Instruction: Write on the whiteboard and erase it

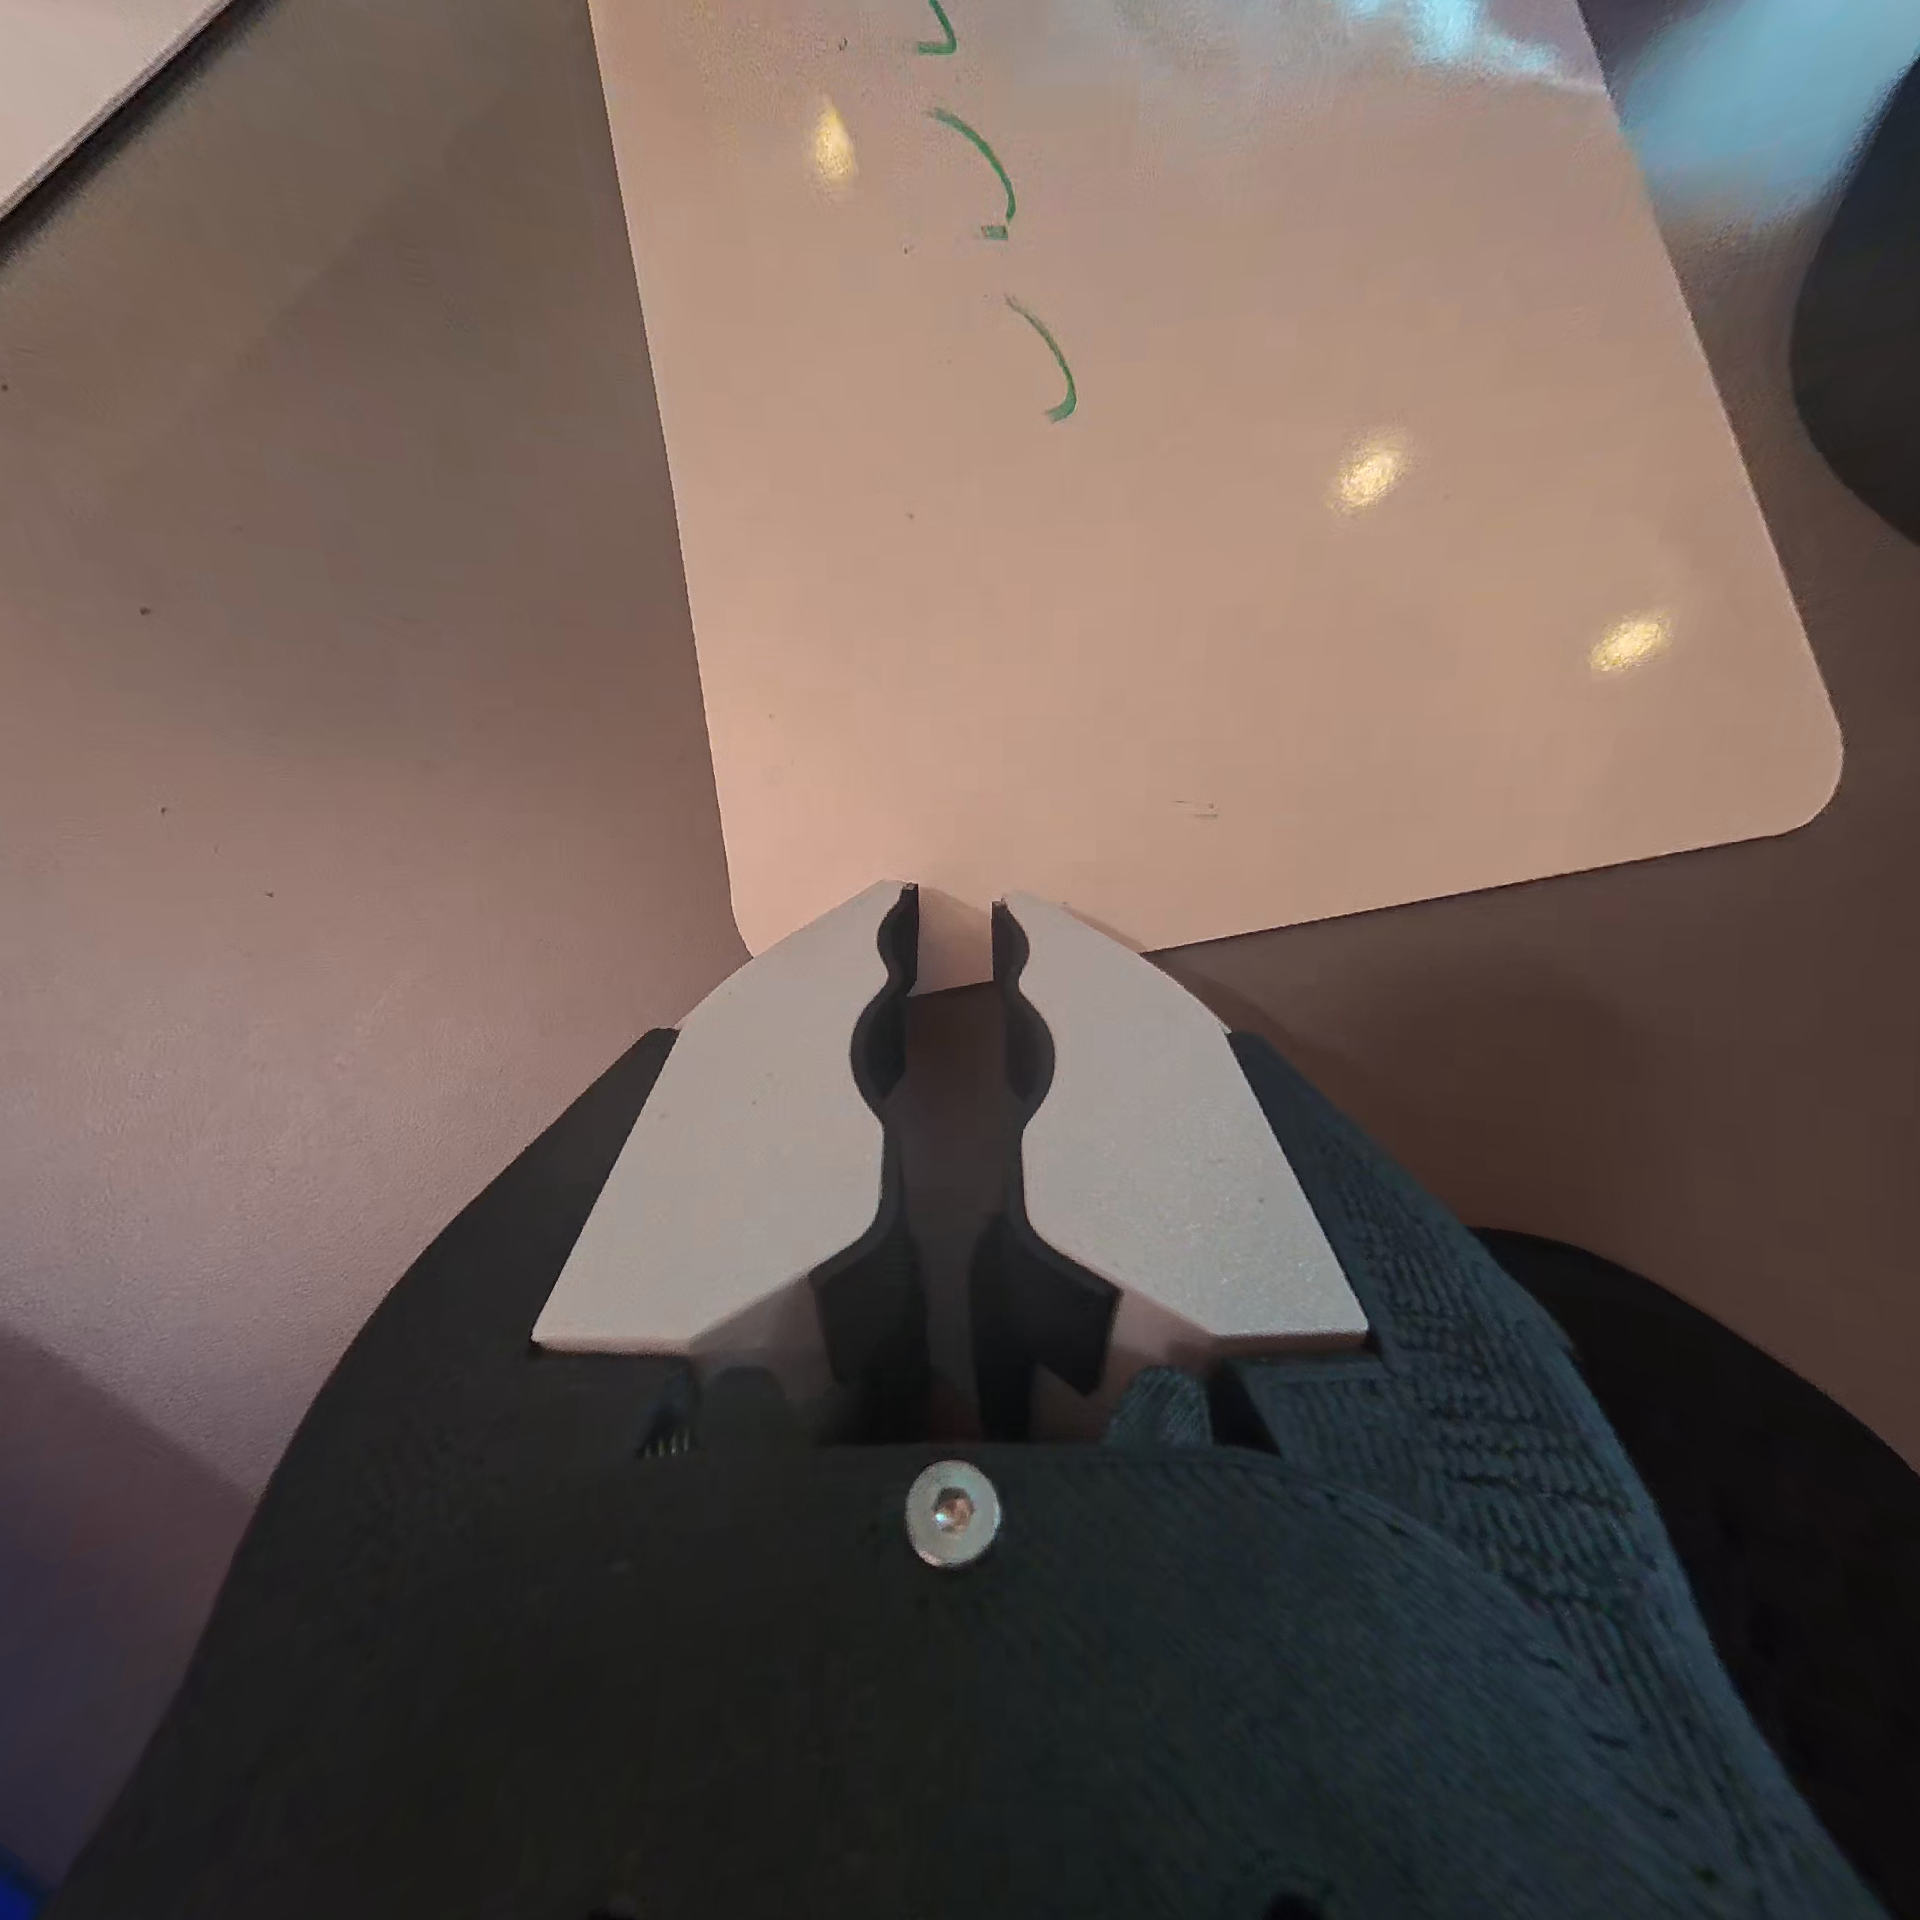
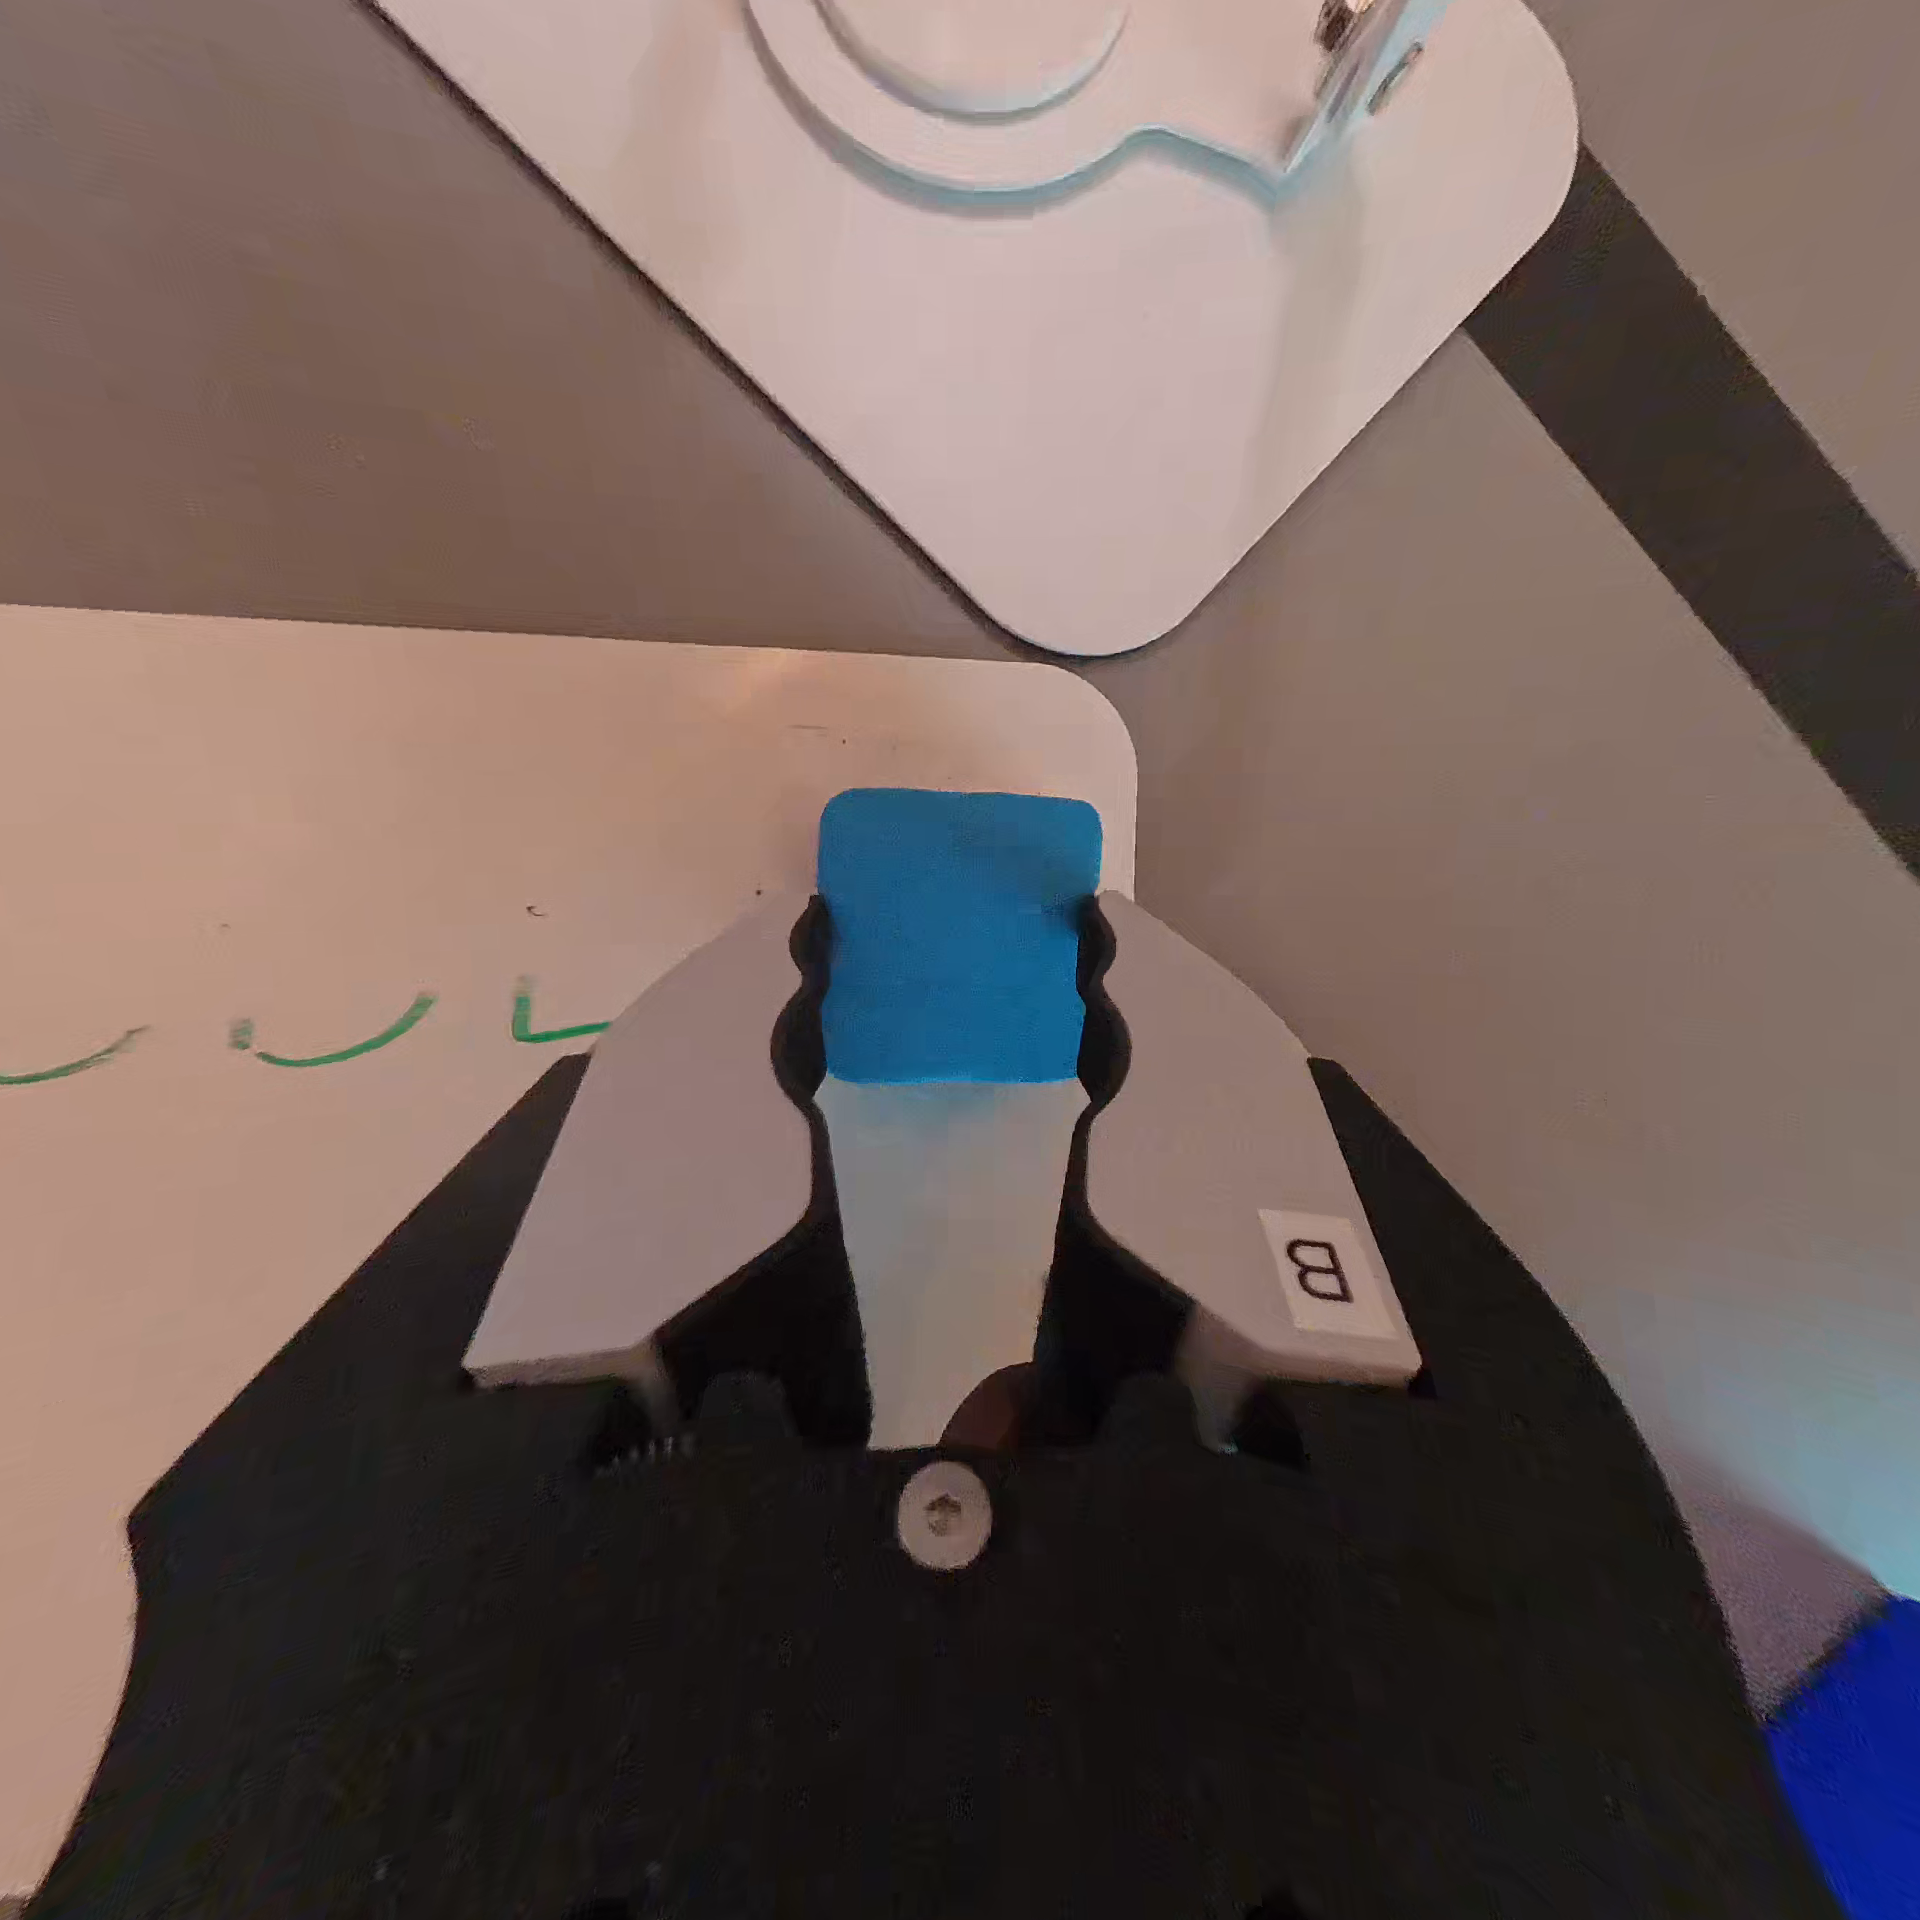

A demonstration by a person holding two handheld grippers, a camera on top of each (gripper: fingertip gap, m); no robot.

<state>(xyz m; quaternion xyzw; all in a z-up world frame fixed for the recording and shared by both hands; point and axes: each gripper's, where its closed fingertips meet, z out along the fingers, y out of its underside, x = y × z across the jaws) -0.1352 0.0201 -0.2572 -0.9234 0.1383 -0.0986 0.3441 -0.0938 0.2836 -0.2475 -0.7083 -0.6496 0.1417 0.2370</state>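
Gripper on my right hand (image 2: 951,935) is pinching the eraser (image 2: 956,935), a blue felt pad on a pale body, squeezed between both fingers with the felt end poking out past the tips. I read that grip as chosen so the felt can be laid flat and dragged. It sits over the whiteboard (image 2: 416,810), close to the board's far right corner, though I cannot tell whether the felt is touching the surface. Off to its left runs a row of green marks (image 2: 312,1044), only lower fragments of strokes, so I judge the wiping is under way and these bits are what is left.

On my other side, the left gripper (image 1: 956,914) holds nothing, its fingers drawn close with a narrow slit between them. Its tips are at the near edge of the board; I guess it is parked there to keep the board from sliding under the eraser, but whether it presses down I cannot tell.

Beyond the board's corner, on the grey table (image 2: 1455,831), lies a second white plate (image 2: 1039,364) with a raised curved shape on it, apart from the board. A dark strip (image 2: 1714,436) crosses the table on the far right.
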